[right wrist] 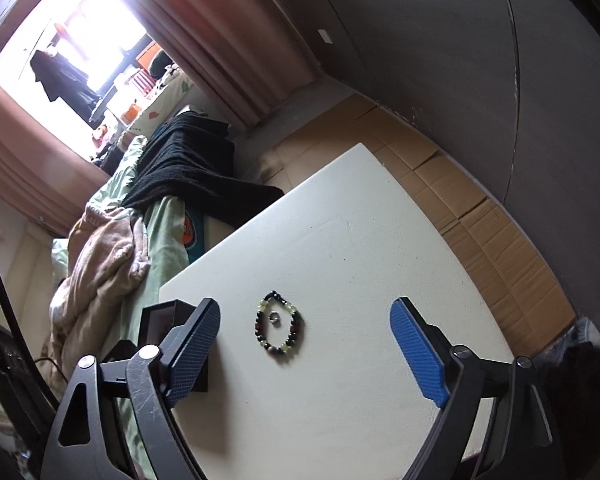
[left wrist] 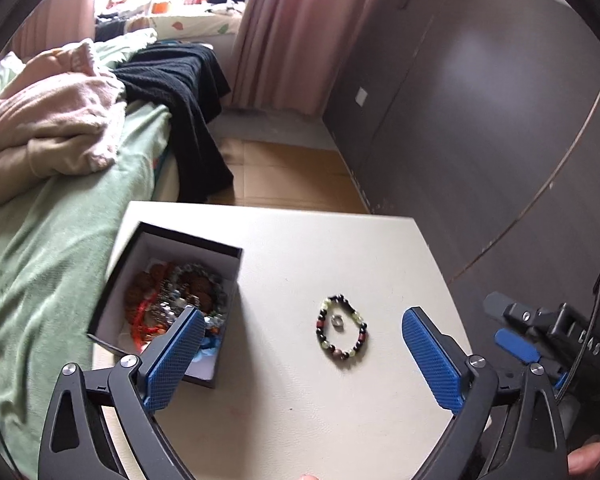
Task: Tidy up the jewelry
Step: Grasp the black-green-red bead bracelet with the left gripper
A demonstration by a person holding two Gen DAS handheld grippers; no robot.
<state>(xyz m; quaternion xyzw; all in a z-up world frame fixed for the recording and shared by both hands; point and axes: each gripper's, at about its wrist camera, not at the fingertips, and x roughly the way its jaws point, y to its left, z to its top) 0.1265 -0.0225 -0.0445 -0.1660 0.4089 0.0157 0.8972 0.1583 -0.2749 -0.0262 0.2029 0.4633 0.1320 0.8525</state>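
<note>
My left gripper (left wrist: 300, 356) and right gripper (right wrist: 306, 344) gape empty above the bracelet (left wrist: 342, 329); my left finger (left wrist: 176, 356) hides part of the box (left wrist: 172, 300), its contents a blurred tangle.

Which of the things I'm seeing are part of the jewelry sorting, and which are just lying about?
Part of the job:
- beaded bracelet on the table
- small ring lying inside the bracelet's loop
- open box already holding jewelry
- left tongs and right tongs, both open and empty

Just lying about:
- black blanket
- pink blanket
- curtain
</note>
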